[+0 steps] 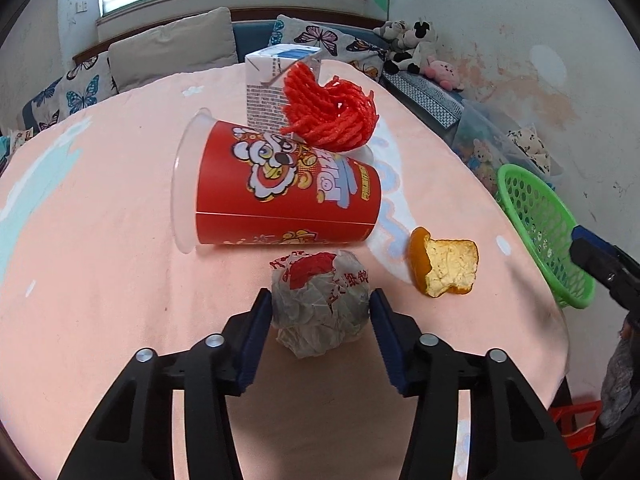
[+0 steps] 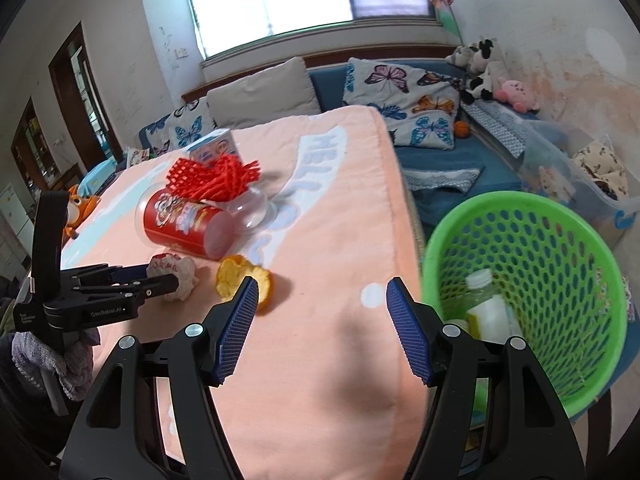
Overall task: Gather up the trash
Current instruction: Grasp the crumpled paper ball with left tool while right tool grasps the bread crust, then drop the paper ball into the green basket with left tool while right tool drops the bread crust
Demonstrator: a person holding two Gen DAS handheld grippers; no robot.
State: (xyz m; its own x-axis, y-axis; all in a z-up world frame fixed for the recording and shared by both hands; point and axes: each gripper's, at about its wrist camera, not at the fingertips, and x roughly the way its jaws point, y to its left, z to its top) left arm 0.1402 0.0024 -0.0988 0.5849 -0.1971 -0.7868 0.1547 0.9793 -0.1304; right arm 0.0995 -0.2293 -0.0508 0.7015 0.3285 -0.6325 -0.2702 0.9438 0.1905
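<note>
Nearest the left wrist camera, the left gripper (image 1: 320,300) has its two blue pads against the sides of a crumpled paper wrapper (image 1: 320,300), a greyish ball with red print, so the jaws are clamped on it while it sits on the peach tablecloth (image 1: 100,280). Taking that wrapper as the landmark: just to its right lies a piece of orange peel (image 1: 444,266), pale inner side up, apart from the wrapper. Directly beyond the wrapper, close to it, a red paper cup (image 1: 288,196) with a clear plastic lid lies on its side, the lid end pointing left. Beyond the cup a red foam fruit net (image 1: 330,112) rests on a clear rounded container and leans against an upright white milk carton (image 1: 266,88). Far right of the wrapper, past the table edge, stands a green plastic basket (image 1: 540,232).

From the right wrist view, the right gripper (image 2: 320,320) hangs over the near-right part of the tablecloth with its jaws apart and nothing between them; the peel shows just past its left pad. The basket (image 2: 560,240) sits to its right and holds a white-capped plastic bottle (image 2: 486,304). The left gripper (image 2: 160,280) appears at the left, at the wrapper (image 2: 180,276).
</note>
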